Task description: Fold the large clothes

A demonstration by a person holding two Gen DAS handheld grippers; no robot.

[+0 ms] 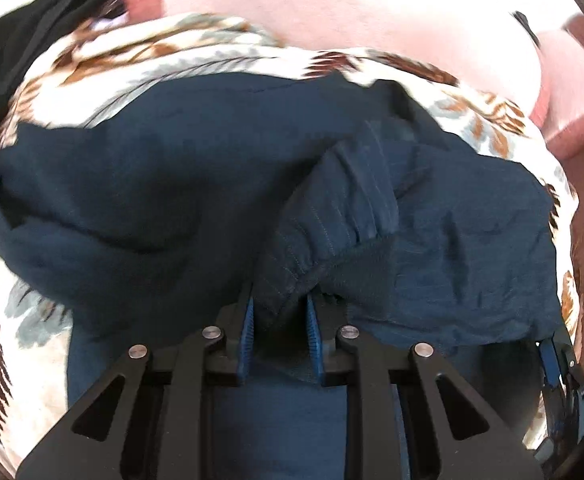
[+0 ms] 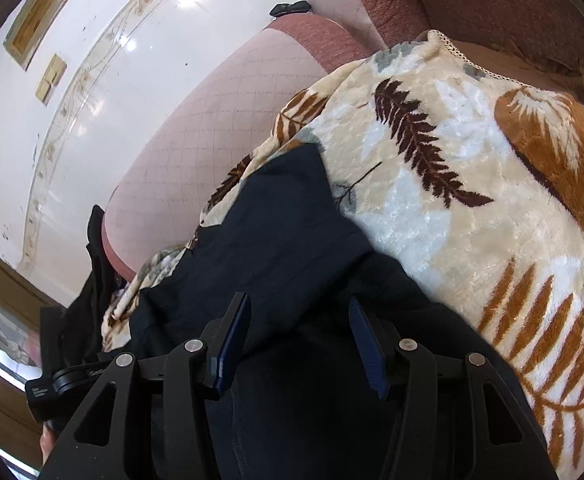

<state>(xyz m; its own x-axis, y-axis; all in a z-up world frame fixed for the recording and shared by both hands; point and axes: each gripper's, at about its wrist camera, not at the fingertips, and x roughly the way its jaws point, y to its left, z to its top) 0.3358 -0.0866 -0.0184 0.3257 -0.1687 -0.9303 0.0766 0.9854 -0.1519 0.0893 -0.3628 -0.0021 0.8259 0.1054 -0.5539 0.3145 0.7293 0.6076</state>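
On the sofa, over a fern-print fleece blanket (image 2: 452, 184), lies the navy garment (image 1: 171, 184), likely trousers or shorts given the gathered elastic waistband (image 1: 332, 216); the blanket gives it a flat bed to fold on, with the pink sofa arm (image 2: 211, 120) just beyond; a black cloth (image 2: 91, 280) hangs off the far end of the arm.

Left gripper (image 1: 279, 320): jaws narrowed to a small gap with the bunched waistband pinched between the blue pads (image 1: 247, 324); fabric rises from the pads into a ridge, so my read is the band is held up off the blanket, probably to carry that edge over for a fold; tool points forward and down at the garment from low over it; frame is motion-blurred.

Right gripper (image 2: 300, 340): fingers (image 2: 231, 336) spread wide, dark cloth lying between and under them, nothing squeezed; it seems placed at the garment's other edge, either lining up a grasp or just resting there, cannot tell which; whether the pads touch the fabric is unclear; tool is rolled to one side, aimed along the garment toward the sofa arm and the white tiled floor (image 2: 91, 80); its tip also shows at the right edge of the left view, just beside the garment's hem.

Fold looks early: garment rumpled, no clean fold line visible.
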